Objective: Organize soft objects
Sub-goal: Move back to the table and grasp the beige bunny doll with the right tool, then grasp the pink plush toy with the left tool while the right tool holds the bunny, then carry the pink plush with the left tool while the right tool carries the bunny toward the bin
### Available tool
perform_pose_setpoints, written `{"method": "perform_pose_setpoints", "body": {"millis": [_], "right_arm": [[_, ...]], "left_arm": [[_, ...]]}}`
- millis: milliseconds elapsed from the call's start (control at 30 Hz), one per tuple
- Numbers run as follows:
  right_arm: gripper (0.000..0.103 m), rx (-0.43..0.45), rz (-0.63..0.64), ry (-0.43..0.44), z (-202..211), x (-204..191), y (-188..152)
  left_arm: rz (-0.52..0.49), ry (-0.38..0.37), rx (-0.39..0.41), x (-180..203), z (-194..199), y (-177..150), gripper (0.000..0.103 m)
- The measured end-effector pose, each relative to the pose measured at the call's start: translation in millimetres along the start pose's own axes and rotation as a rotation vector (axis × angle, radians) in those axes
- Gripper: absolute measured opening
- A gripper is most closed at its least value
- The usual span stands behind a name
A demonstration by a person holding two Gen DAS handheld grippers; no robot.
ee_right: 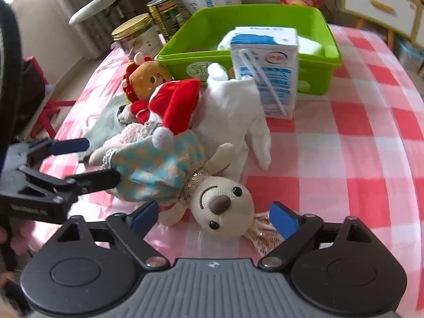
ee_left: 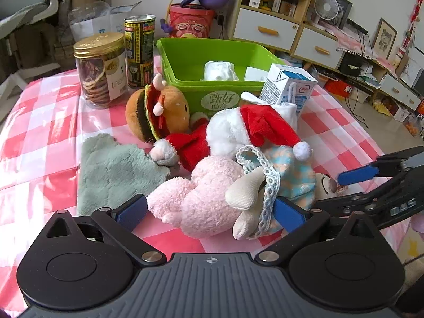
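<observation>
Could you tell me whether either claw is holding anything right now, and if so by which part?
Nothing is held. The left claw is open around the pink plush, and the right claw is open around the doll's head.

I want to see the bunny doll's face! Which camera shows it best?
The right wrist view: the bunny doll's face lies right between that gripper's open fingers, showing both eyes, nose and smile. The left wrist view shows mostly its blue checked dress and limbs; the face is only a sliver at the side.
</observation>
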State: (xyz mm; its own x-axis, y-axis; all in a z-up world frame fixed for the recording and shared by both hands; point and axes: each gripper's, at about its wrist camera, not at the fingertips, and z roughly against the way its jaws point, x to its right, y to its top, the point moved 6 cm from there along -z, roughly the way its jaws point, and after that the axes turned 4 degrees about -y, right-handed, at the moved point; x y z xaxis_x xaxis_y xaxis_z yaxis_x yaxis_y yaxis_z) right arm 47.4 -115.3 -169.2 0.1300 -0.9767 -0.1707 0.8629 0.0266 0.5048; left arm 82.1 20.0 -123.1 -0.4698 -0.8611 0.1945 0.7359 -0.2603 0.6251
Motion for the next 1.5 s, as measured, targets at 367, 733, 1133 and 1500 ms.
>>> {"method": "perform_pose_setpoints", "body": {"millis": [367,733,1133,1500], "right_arm": [[0.017,-0.011,0.047,0.016,14.9,15.5,-5.7],[0.023,-0.059,-0.106,-0.035,28.7,71.8,-13.9],[0.054,-0.045,0.037,-0.054,18.7,45.8,-15.4],[0.018,0.017,-0.003,-0.057,37.8,53.8,-5.9]], "left_arm": [[-0.014,-0.01,0.002,3.5,-1.0,0.6,0.096],[-0.008,0.053,-0.019,5.6,-15.2,0.3,0.09],[-0.022,0.091,-0.03,6.9,-27.3,-1.3,0.072],[0.009,0.044,0.016,16.7,-9.4,11.5,0.058]]}}
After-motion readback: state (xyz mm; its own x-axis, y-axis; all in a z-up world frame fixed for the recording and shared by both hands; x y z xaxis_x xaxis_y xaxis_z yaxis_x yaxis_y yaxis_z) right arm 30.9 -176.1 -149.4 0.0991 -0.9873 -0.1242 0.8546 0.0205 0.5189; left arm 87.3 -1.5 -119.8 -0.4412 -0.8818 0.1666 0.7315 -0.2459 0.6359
